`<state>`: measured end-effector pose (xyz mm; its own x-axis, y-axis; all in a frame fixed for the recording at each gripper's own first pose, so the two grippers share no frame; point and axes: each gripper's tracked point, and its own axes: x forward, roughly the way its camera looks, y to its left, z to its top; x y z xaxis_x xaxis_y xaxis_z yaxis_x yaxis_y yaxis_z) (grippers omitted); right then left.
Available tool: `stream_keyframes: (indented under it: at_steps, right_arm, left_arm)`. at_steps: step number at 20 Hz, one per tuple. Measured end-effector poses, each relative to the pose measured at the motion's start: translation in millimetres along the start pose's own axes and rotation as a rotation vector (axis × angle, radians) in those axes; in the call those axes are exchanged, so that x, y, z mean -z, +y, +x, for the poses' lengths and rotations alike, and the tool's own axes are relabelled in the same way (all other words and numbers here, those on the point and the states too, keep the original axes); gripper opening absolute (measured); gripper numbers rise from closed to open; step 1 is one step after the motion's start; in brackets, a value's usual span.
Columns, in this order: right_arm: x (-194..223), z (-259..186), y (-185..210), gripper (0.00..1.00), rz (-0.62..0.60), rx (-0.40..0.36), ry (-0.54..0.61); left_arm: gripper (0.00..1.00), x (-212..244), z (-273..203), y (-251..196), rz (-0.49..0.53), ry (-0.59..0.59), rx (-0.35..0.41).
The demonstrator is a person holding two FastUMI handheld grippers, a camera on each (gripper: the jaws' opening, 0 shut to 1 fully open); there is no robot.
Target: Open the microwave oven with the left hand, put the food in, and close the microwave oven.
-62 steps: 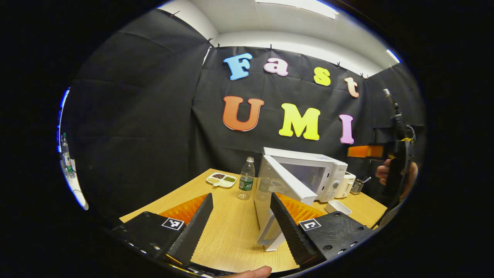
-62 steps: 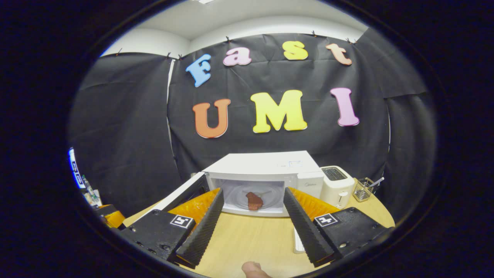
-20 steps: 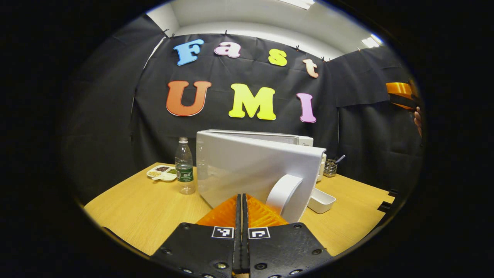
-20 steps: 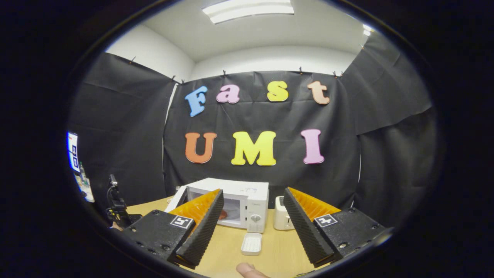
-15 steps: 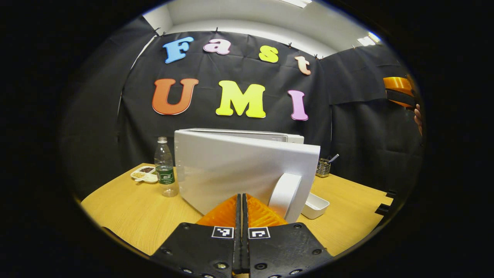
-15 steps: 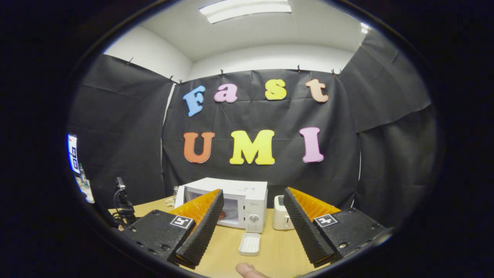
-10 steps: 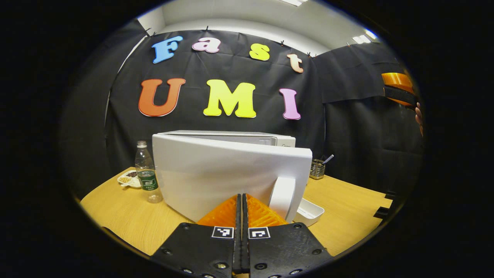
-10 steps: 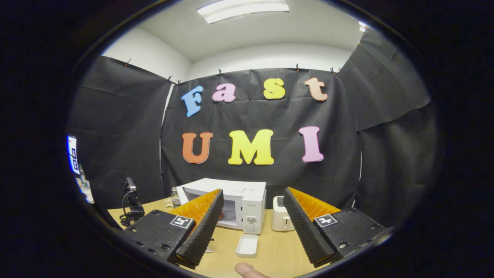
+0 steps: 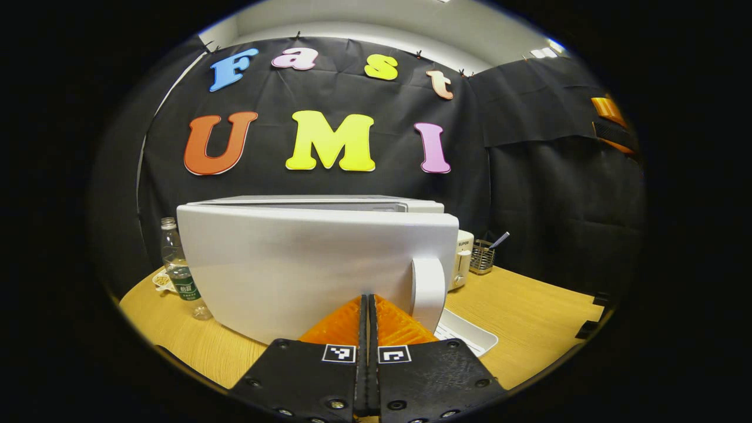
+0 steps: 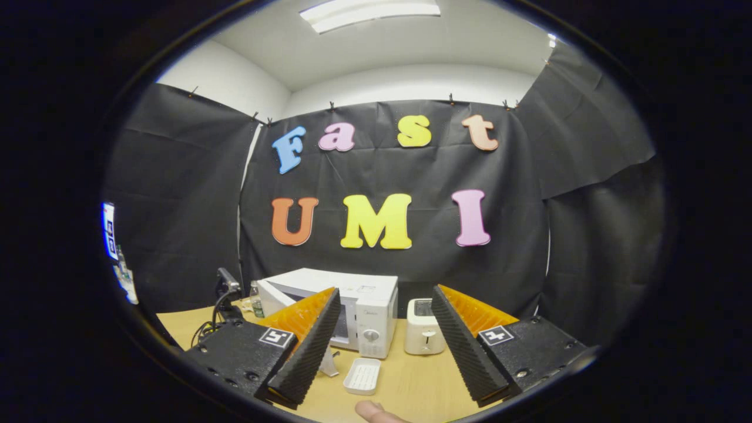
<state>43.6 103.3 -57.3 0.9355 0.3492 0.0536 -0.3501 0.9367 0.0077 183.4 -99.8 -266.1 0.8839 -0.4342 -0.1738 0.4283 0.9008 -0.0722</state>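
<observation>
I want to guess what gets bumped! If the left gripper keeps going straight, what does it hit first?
Most likely the white microwave door. The shut left gripper points at the door's outer face, just left of the door handle. Its tips look very close to the door; contact can't be told.

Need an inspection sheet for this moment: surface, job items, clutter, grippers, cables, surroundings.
Surface: wooden table, bare in front.
Job's things: white microwave; its door ajar, nearly shut; food hidden behind it.
Clutter: water bottle, snack dish, toaster, utensil holder, empty white tray.
Grippers: left gripper shut, tips at the door beside the handle; right gripper open, empty, held back.
Cables: black cable by the far gripper.
Surroundings: black cloth walls, ceiling light.
</observation>
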Motion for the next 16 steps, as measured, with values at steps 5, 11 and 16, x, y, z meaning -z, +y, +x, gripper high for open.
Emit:
stream_keyframes:
  at_steps: [5, 11, 16]
  right_arm:
    - [10, 9, -15, 0.99, 0.019, 0.006, 0.011]
    - [18, 17, -29, 0.99, 0.032, 0.014, 0.025]
    - [26, 21, -27, 0.99, 0.027, -0.001, 0.070]
  left_arm:
    - [0.00, -3, 34, 0, -0.006, 0.015, -0.010]
    - [0.00, 2, 75, -1, -0.016, 0.025, -0.035]
    - [0.00, 9, 108, 6, -0.027, 0.058, -0.068]
